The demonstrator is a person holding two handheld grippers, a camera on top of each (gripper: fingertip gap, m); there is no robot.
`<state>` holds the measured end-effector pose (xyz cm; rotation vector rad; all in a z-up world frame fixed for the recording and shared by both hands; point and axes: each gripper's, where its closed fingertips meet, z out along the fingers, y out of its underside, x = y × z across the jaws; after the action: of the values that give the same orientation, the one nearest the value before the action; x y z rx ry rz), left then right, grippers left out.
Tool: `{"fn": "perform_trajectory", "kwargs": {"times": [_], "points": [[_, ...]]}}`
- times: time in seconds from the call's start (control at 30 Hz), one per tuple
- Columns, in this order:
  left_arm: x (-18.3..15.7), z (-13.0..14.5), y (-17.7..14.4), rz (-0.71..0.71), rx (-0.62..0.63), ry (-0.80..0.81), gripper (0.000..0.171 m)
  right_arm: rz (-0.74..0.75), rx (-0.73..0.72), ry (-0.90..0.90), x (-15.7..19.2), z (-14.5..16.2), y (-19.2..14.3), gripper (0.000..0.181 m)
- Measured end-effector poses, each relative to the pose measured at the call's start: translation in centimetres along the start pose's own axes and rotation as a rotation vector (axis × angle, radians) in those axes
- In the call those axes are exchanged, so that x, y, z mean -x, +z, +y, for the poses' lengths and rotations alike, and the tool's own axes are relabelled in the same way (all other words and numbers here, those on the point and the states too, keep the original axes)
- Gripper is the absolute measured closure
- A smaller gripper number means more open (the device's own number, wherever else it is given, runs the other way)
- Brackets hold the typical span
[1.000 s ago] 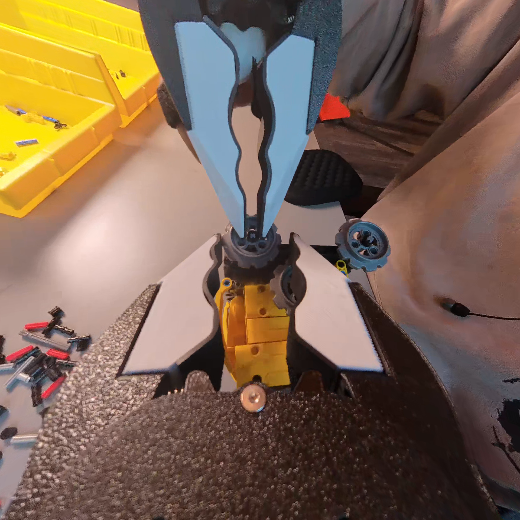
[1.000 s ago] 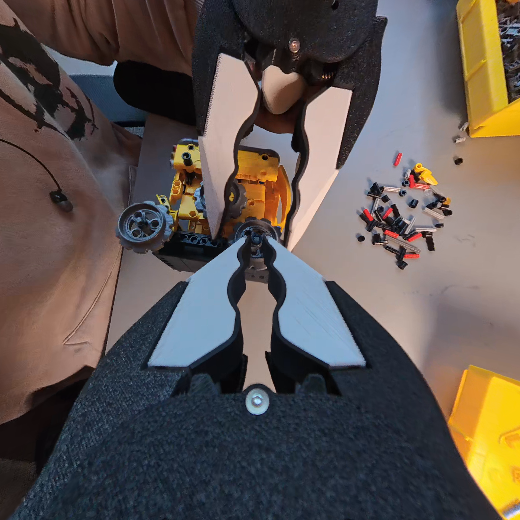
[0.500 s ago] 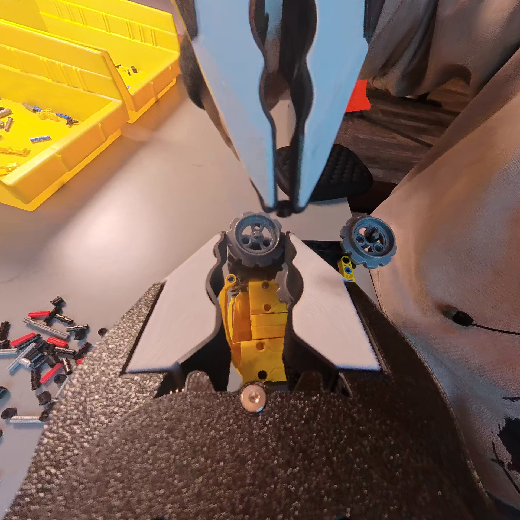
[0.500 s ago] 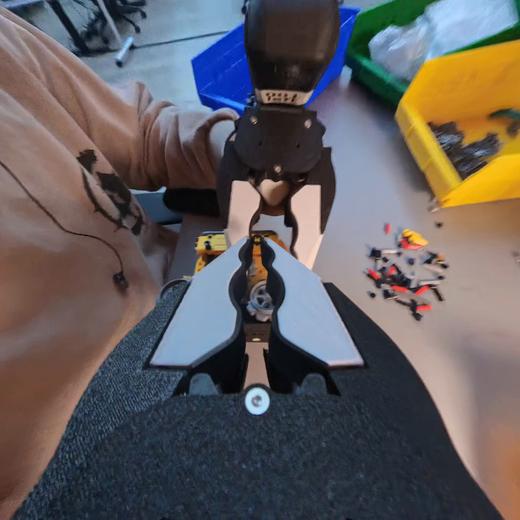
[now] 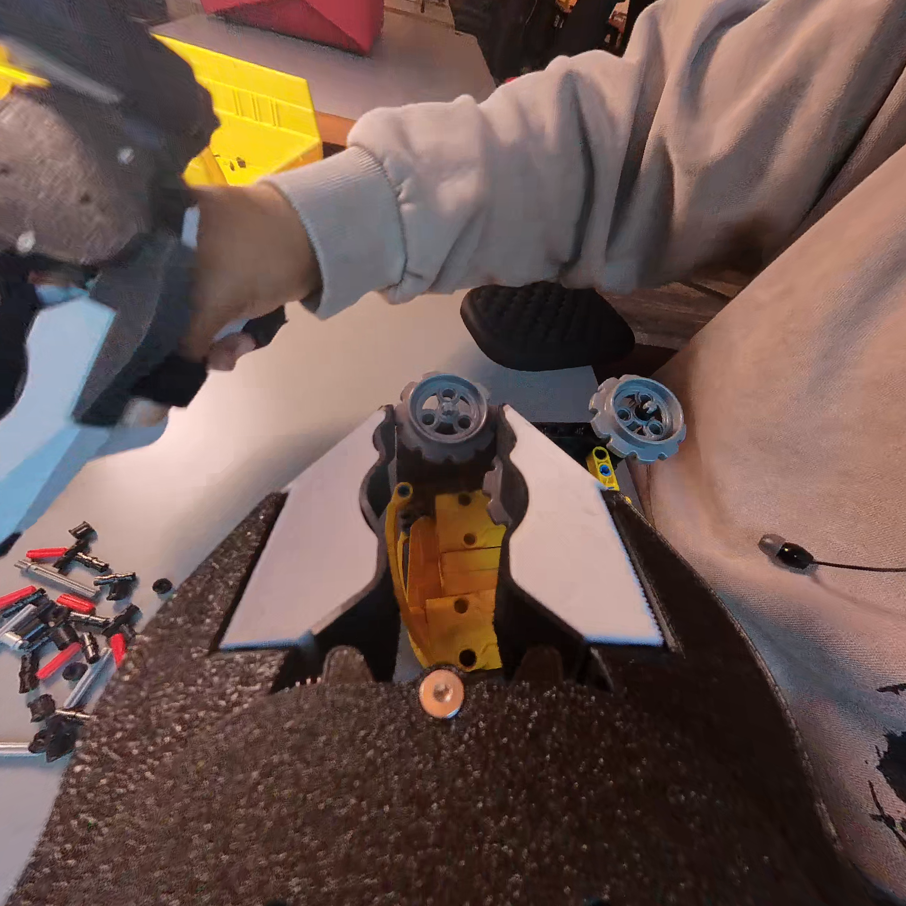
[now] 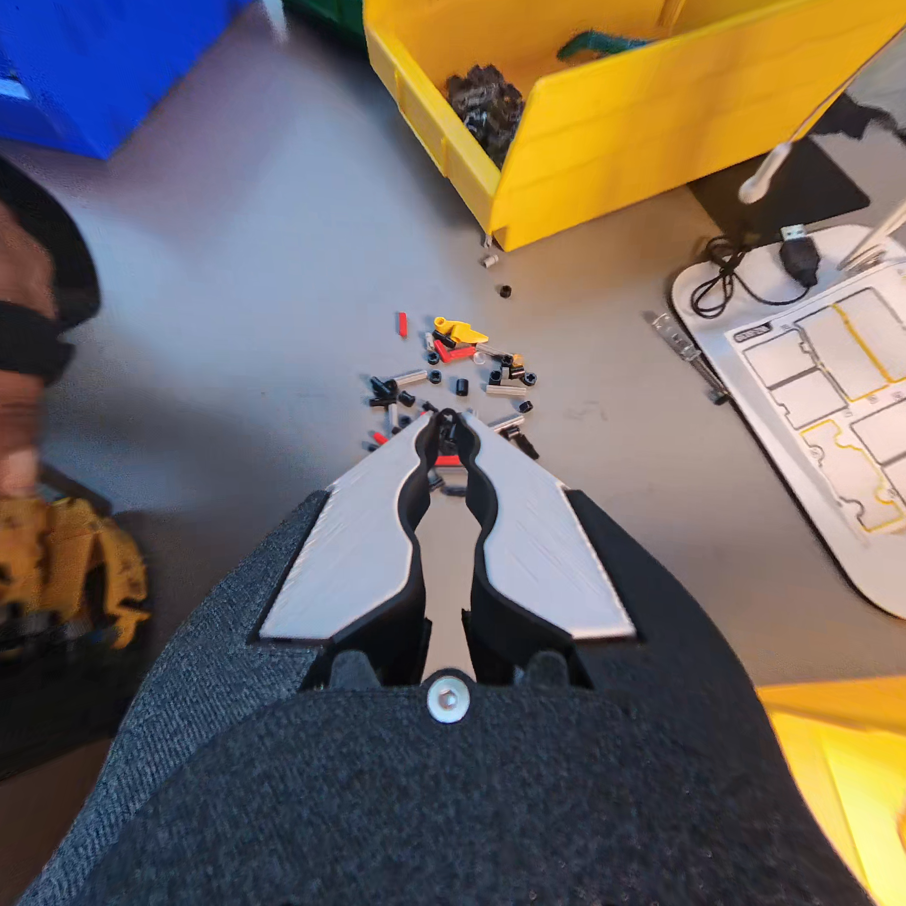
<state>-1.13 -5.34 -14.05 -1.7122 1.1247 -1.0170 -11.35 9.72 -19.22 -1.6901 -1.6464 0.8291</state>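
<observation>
A yellow brick-built vehicle (image 5: 456,583) is clamped between the fingers of the left gripper (image 5: 447,431), its body lying lengthwise in the gap with the jaws pressed against both sides. A grey toothed wheel (image 5: 447,416) on the model's front is seen right at the fingertips, and a second grey wheel (image 5: 636,424) stands out to the right, just beside a person's beige sweatshirt (image 5: 794,441). The model is held above the grey table (image 5: 274,416), near its edge. To the left on the table a scatter of small black, red and grey pins (image 5: 59,622) is spread. Above it the right gripper (image 5: 29,372) is seen blurred, grasped by a hand (image 5: 245,264) in a beige sleeve, with a yellow bin (image 5: 255,108) behind. In the right wrist view, the right gripper (image 6: 447,416) is shown with its tips drawn almost together; a small dark piece appears at the tips, but whether it is pinched or merely lies in the pile beneath cannot be told. The same scatter of pins (image 6: 451,377) lies directly beyond the tips. Farther off, a yellow bin (image 6: 613,113) holding dark parts and a blue bin (image 6: 98,68) are set on the table, and a white printed sheet (image 6: 809,407) with a black cable (image 6: 750,274) lies to the right. The yellow model (image 6: 68,564) is glimpsed, blurred, at the left edge.
</observation>
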Motion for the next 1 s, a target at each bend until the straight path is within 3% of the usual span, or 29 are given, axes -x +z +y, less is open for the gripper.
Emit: {"fn": "perform_trajectory", "kwargs": {"times": [0.2,0.43,0.6,0.77,0.87,1.0], "points": [[0.1,0.0,-0.1,-0.002,-0.006,-0.006,0.13,-0.047,0.159,-0.066,-0.6,1.6,5.8,0.177],[0.2,0.0,-0.2,0.012,-0.026,-0.033,0.129,-0.046,0.18,-0.092,-0.6,1.9,6.2,0.166],[0.2,0.0,-0.2,0.008,-0.029,-0.036,0.13,-0.097,-0.006,-0.06,0.4,-1.9,2.4,0.161],[0.1,0.0,-0.1,0.006,-0.027,-0.031,0.131,-0.24,-0.209,-0.103,4.6,-6.4,-4.9,0.161],[0.0,0.0,0.0,0.009,-0.026,-0.028,0.132,-0.364,-0.211,-0.202,8.6,-6.4,-9.3,0.168],[0.0,0.0,0.0,0.006,-0.025,-0.021,0.131,-0.435,-0.1,-0.327,12.8,-4.0,-12.8,0.169]]}}
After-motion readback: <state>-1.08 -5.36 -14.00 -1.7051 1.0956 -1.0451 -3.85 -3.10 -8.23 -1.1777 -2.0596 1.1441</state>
